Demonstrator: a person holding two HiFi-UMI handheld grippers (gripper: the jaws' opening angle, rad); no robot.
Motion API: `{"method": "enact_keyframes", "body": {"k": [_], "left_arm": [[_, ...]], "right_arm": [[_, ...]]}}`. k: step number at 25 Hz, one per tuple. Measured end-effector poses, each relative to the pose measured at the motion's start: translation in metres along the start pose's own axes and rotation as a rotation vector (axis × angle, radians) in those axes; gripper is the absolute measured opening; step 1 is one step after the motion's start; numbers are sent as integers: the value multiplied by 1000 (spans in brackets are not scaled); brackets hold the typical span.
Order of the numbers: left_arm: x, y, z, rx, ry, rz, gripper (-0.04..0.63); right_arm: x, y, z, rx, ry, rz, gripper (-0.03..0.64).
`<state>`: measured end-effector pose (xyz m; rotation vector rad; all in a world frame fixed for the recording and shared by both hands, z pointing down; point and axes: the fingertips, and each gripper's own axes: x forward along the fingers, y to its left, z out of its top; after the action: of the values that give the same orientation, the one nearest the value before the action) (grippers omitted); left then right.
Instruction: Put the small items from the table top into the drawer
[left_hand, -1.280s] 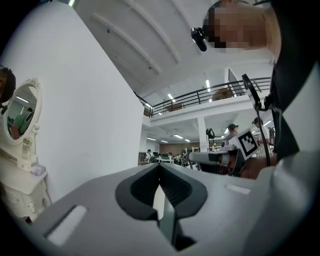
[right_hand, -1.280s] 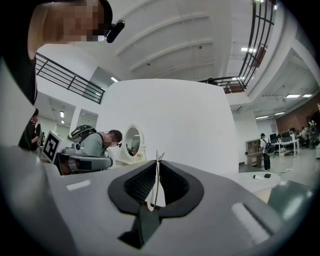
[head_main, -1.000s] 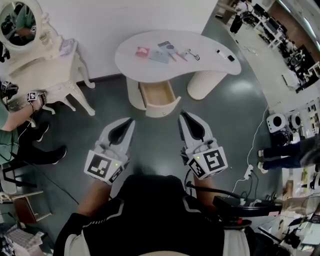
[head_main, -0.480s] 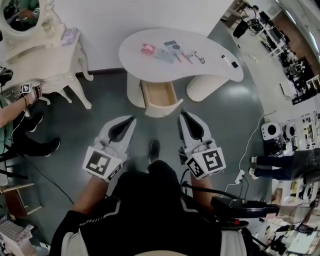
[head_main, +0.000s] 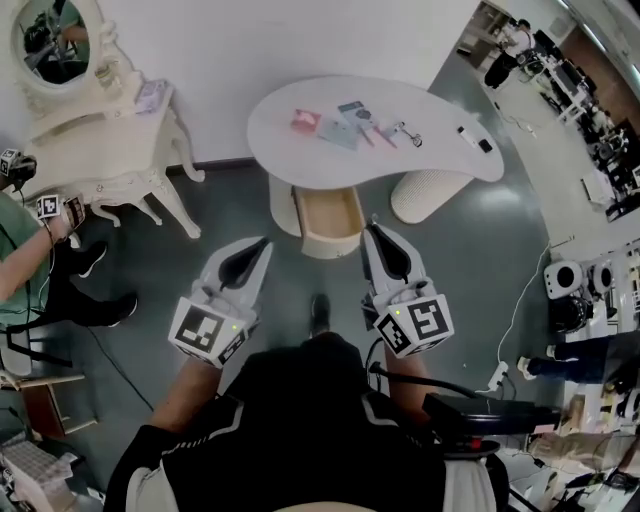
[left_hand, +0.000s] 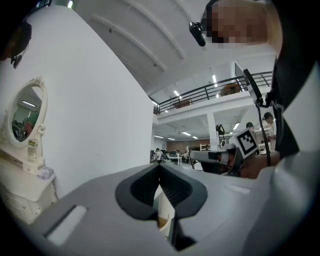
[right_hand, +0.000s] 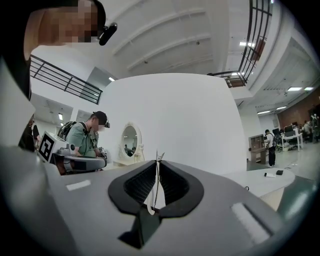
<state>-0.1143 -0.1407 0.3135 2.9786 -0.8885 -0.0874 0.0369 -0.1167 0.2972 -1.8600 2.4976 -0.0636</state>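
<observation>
White bench (head_main: 275, 130) carries the small items (head_main: 345, 125), seemingly flat cards and a clip, light and thin, likely best pinched by an edge, above its open drawer (head_main: 330, 215); left hand-held gripper (head_main: 264, 242) and right hand-held gripper (head_main: 372, 230) both clenched empty, short of the bench.

The counter (head_main: 290, 150) is white; on it, a pink item (head_main: 305, 121) and grey-blue ones (head_main: 345, 130); under it the drawer (head_main: 330, 212) is pale wood; the floor (head_main: 230, 215) round it dark grey; my left gripper (head_main: 263, 242) and right gripper (head_main: 372, 228) are light grey with black-and-white squares.
</observation>
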Motion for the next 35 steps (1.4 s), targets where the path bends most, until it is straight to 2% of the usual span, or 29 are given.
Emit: {"method": "enact_keyframes", "body": {"k": [22,26,35], "left_arm": [[156,26,4,60,75,62,2],[179,33,6,55,80,107,2],[229,28,-1,69,100,114,2]], "right_arm": [[81,-144,12,63,-51,84,28],[88,-172,12,79,-59,87,28],[106,-206,3,69,-25,182,28]]}}
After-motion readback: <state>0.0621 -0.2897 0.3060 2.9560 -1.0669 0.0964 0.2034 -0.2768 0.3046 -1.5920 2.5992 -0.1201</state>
